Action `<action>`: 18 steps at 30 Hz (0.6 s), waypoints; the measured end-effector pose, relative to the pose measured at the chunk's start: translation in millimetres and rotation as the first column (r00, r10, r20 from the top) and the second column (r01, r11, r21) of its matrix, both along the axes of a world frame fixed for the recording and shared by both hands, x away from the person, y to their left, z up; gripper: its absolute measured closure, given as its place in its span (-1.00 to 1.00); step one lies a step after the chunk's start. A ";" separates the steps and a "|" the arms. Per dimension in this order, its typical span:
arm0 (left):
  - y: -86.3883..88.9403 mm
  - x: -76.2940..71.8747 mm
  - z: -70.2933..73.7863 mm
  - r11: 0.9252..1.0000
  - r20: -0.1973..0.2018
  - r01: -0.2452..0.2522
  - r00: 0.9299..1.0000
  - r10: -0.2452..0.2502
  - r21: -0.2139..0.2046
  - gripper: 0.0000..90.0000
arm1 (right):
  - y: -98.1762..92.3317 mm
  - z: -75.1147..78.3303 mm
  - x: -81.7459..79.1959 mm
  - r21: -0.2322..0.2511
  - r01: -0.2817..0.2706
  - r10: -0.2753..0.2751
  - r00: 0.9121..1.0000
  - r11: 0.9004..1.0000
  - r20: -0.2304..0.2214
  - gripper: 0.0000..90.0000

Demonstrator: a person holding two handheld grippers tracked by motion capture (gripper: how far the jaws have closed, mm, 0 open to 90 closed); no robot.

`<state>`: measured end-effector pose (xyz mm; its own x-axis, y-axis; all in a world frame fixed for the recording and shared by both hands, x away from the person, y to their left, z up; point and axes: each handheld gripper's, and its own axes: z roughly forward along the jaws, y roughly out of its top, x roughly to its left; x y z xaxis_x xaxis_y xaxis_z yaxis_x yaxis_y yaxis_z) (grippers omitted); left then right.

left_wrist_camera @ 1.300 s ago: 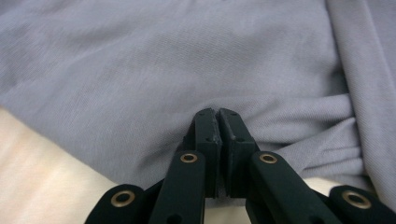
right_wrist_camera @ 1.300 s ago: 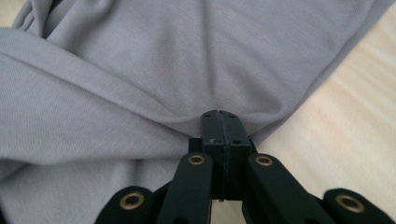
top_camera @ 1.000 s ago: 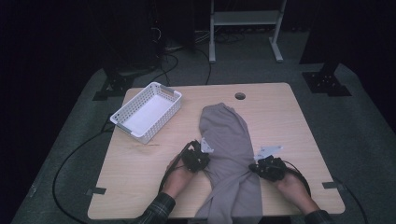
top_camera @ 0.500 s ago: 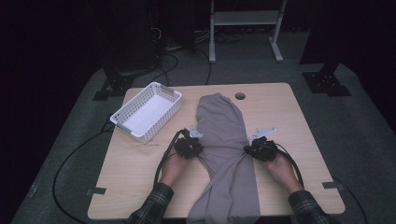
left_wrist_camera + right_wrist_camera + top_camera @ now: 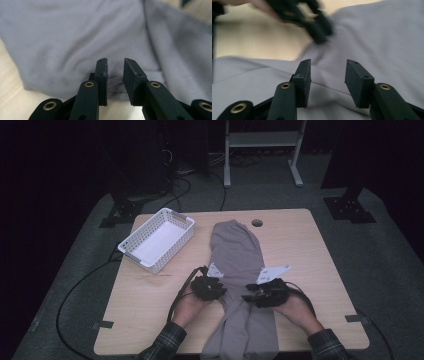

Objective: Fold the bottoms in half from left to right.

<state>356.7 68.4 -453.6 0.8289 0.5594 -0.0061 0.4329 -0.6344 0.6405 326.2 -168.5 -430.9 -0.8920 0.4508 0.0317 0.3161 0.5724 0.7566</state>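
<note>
A grey garment (image 5: 240, 285) lies lengthwise along the middle of the table (image 5: 310, 255), from near the 12 o'clock edge to the 6 o'clock edge, where it hangs over. The left hand-held gripper (image 5: 220, 294) sits at the garment's 9 o'clock edge; its jaws have just been opening and stand slightly spread, with no cloth pinched between them. The right hand-held gripper (image 5: 248, 298) sits over the garment's 3 o'clock side; its jaws have just been opening and stand spread above the cloth. A white basket (image 5: 131, 245) rests at 10 o'clock, well apart from the garment.
</note>
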 end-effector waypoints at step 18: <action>11.7 9.2 -7.1 1.000 -0.021 -0.020 1.000 0.020 0.007 0.70 | 72.1 -28.2 -15.8 -0.146 -0.183 0.181 0.983 0.972 -0.031 0.91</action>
<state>366.0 80.0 -460.6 0.8170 0.5762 -0.0200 0.4593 -0.6294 0.6269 310.4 -96.4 -459.0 -0.9594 0.2820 -0.0065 0.2090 0.7263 0.6548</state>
